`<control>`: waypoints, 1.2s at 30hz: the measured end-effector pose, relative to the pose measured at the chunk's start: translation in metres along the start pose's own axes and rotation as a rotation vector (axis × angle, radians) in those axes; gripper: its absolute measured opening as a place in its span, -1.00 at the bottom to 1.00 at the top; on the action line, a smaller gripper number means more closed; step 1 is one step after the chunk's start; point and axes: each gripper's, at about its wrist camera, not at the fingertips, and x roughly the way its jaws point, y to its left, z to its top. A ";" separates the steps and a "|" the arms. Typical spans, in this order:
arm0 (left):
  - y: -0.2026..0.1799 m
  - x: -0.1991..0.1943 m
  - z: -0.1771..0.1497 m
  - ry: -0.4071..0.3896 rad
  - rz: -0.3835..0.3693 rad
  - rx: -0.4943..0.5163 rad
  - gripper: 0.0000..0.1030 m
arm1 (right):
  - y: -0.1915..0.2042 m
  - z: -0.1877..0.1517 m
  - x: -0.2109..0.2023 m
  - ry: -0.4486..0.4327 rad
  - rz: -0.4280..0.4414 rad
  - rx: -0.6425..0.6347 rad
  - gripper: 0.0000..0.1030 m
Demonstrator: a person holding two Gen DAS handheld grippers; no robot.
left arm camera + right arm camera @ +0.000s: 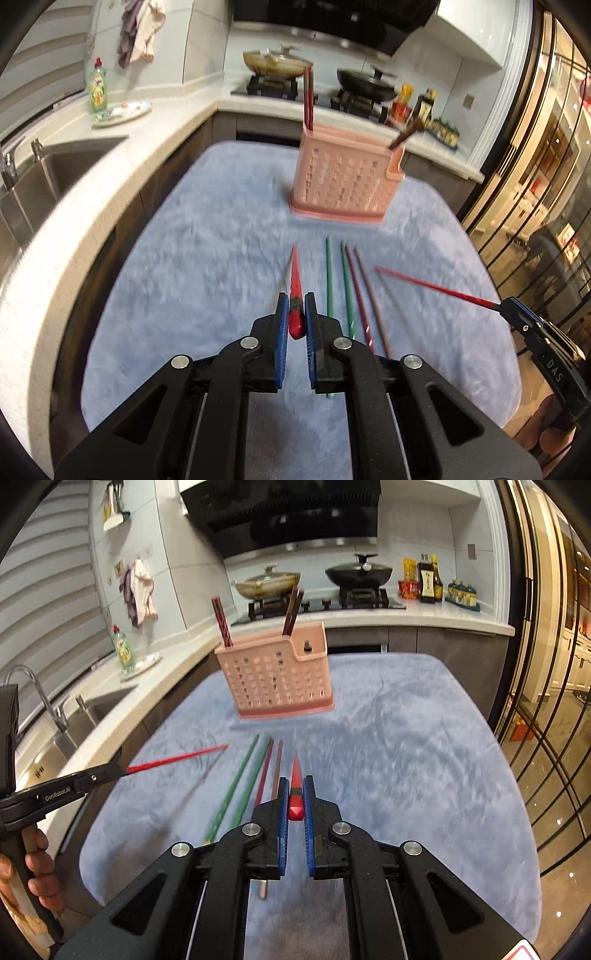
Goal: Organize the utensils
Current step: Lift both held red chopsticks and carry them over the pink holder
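My left gripper (pixel 295 306) is shut on the thick end of a red chopstick (pixel 294 280) that points forward above the blue towel (pixel 184 266). My right gripper (pixel 295 790) is shut on a second red chopstick (pixel 296 773). Each gripper also shows at the edge of the other view, the right gripper (pixel 504 303) and the left gripper (pixel 120 768). Two green chopsticks (pixel 328 280) and two brownish ones (pixel 364 295) lie side by side on the towel. Beyond them stands a pink perforated utensil holder (pixel 347 177) with dark chopsticks (pixel 308 99) upright in it.
A sink (pixel 55 173) and a green soap bottle (pixel 98 88) are on the counter at left. The stove with two lidded pans (pixel 358 572) and sauce bottles (pixel 428 579) lies behind. Glass doors (pixel 546 664) close off the right side. A hand (pixel 35 871) holds the left gripper's handle.
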 end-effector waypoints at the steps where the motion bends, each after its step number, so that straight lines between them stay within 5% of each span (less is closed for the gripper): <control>1: 0.000 -0.005 0.006 -0.017 0.000 0.000 -0.86 | -0.001 0.007 -0.003 -0.015 0.004 0.006 -0.87; 23: -0.017 -0.021 0.114 -0.186 -0.016 0.017 -0.86 | -0.008 0.110 -0.012 -0.188 0.055 0.081 -0.87; 36: -0.043 -0.041 0.227 -0.429 -0.039 0.022 -0.87 | 0.001 0.237 0.008 -0.368 0.138 0.130 -0.87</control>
